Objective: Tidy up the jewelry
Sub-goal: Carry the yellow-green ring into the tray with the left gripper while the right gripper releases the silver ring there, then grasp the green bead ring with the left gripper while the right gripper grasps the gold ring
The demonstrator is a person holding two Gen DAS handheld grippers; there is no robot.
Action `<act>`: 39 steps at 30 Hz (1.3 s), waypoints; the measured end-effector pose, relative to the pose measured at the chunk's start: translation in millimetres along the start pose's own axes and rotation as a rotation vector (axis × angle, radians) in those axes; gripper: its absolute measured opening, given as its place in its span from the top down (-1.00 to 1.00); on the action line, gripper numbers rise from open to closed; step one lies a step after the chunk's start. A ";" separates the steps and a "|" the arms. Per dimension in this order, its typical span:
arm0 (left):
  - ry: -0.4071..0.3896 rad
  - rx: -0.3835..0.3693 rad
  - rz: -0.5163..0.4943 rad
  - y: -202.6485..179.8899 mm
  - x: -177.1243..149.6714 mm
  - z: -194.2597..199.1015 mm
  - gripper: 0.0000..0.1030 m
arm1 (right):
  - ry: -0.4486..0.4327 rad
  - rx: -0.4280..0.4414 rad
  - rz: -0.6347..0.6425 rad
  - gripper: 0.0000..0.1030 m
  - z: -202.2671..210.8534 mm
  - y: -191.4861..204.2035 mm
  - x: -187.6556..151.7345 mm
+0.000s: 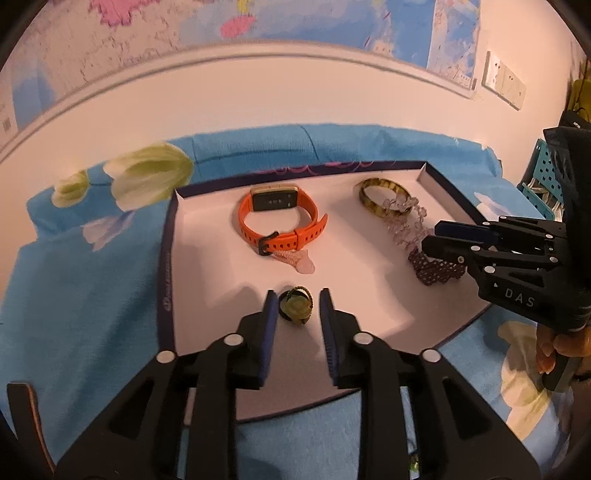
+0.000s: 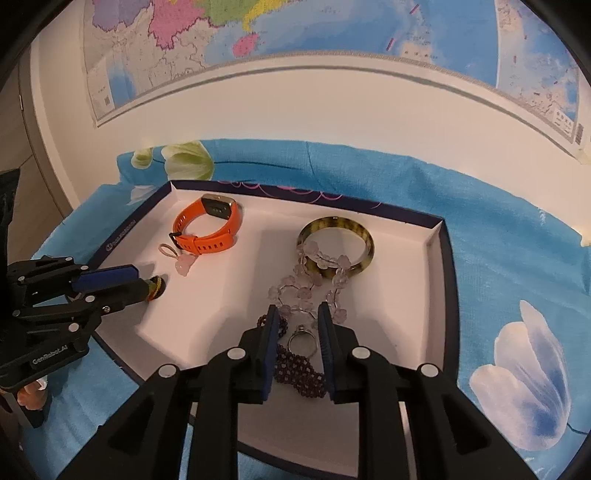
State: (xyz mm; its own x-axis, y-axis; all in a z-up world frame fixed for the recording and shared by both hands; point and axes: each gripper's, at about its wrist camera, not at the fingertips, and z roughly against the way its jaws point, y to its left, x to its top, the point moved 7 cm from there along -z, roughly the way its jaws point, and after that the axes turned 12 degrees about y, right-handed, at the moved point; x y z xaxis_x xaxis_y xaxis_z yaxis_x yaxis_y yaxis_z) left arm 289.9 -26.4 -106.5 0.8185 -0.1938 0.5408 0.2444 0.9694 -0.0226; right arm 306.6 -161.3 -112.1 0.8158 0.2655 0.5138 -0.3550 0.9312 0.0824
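Note:
A shallow white tray [image 1: 207, 258] [image 2: 413, 295] lies on a blue cloth. My left gripper [image 1: 297, 299] [image 2: 147, 282] is open over the tray's near edge, and a green flower ring [image 1: 295, 306] [image 2: 158, 286] lies between its blue pads without being pressed. My right gripper [image 2: 298, 314] [image 1: 430, 236] is open too, with a silver ring [image 2: 301, 341] on the tray floor between its fingers, beside a purple beaded bracelet [image 2: 299, 369] [image 1: 436, 271]. Farther in lie an orange watch [image 1: 277, 218] [image 2: 207, 229], a pink charm [image 1: 297, 260] [image 2: 183, 266], a tortoiseshell bangle [image 1: 384, 195] [image 2: 336, 243] and a clear flower-bead bracelet [image 1: 406, 221] [image 2: 306, 291].
The blue floral cloth [image 1: 74, 277] [image 2: 517, 258] covers the surface around the tray. A white wall with a map [image 2: 295, 33] stands right behind it. A wall socket [image 1: 504, 79] and a blue pegboard rack [image 1: 541, 184] are at the far right. A hand [image 1: 557, 347] holds the right gripper's handle.

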 end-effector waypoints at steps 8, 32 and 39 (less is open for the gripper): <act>-0.085 -0.007 -0.042 -5.1 -25.8 43.1 0.17 | -0.062 0.074 0.041 0.20 44.8 24.2 -27.6; -0.058 -0.031 -0.105 -26.8 -96.8 65.1 0.14 | 0.062 0.200 0.114 0.21 52.0 106.8 -130.2; -0.047 -0.032 -0.118 -27.4 -101.9 64.9 0.12 | 0.066 0.137 0.118 0.59 48.4 103.4 -132.1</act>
State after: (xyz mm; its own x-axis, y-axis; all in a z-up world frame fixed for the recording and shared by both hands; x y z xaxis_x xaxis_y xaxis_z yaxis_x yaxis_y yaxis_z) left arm 166.1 -23.5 -106.4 0.7577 -0.2983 0.5804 0.3546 0.9349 0.0176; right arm 140.0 -112.2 -130.1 0.7913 0.3909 0.4702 -0.5051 0.8513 0.1423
